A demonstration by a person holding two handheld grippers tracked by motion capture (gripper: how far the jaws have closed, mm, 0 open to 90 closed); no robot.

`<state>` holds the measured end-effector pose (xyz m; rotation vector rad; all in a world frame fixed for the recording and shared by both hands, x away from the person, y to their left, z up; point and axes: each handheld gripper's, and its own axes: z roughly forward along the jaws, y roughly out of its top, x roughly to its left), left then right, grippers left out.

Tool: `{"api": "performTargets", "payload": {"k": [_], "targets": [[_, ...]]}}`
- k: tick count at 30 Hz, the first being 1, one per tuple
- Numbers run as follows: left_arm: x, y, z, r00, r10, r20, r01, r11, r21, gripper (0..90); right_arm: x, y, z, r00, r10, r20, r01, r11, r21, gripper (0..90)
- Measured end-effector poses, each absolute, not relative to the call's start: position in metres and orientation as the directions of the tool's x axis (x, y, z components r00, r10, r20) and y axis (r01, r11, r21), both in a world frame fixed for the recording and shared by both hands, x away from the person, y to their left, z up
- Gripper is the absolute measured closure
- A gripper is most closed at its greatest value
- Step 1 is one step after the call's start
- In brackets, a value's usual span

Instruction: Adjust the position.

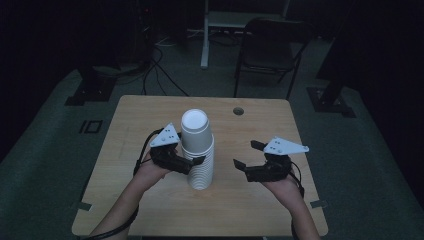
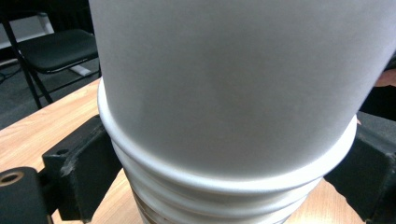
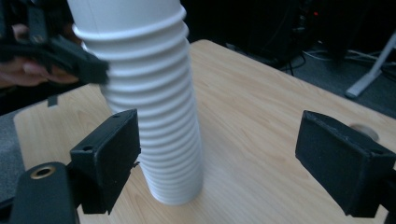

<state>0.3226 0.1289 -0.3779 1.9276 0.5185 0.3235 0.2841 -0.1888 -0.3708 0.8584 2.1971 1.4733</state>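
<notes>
The left gripper (image 1: 192, 162) has its jaws closed around the upper rims of the cup stack (image 1: 198, 150), which stands on the surface (image 1: 150, 210). Our right gripper (image 1: 245, 157) hangs wide open, empty, beside the stack. We judge the leaning stack may topple if pulled sideways.

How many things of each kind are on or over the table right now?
Stack of white paper cups: 1
Tongs: 2, left tongs around the stack, right tongs open beside it
Total: 3, on the wooden table
</notes>
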Motion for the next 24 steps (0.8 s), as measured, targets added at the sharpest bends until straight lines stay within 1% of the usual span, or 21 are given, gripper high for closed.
{"api": "performTargets", "payload": {"k": [6, 7, 13, 15, 24], "targets": [[0.322, 0.129, -0.378, 0.869, 0.495, -0.014, 0.208, -0.339, 0.918, 6.1, 0.289, -0.176, -0.36, -0.777, 0.627, 0.045, 0.255, 0.248, 0.935, 13.1], [0.322, 0.129, -0.378, 0.869, 0.495, -0.014, 0.208, -0.338, 0.918, 6.2, 0.29, -0.168, -0.354, -0.796, 0.603, 0.042, 0.237, 0.248, 0.939, 12.0], [0.321, 0.128, -0.378, 0.87, 0.494, -0.009, 0.203, -0.341, 0.918, 6.1, 0.293, -0.15, -0.341, -0.828, 0.561, 0.014, 0.194, 0.263, 0.945, 12.1], [0.321, 0.128, -0.378, 0.869, 0.494, -0.009, 0.202, -0.338, 0.919, 6.1, 0.294, -0.145, -0.337, -0.837, 0.547, 0.022, 0.192, 0.256, 0.947, 12.3], [0.321, 0.128, -0.378, 0.872, 0.49, -0.003, 0.198, -0.347, 0.917, 6.1, 0.298, -0.124, -0.32, -0.865, 0.502, -0.011, 0.145, 0.272, 0.951, 13.3]]}}
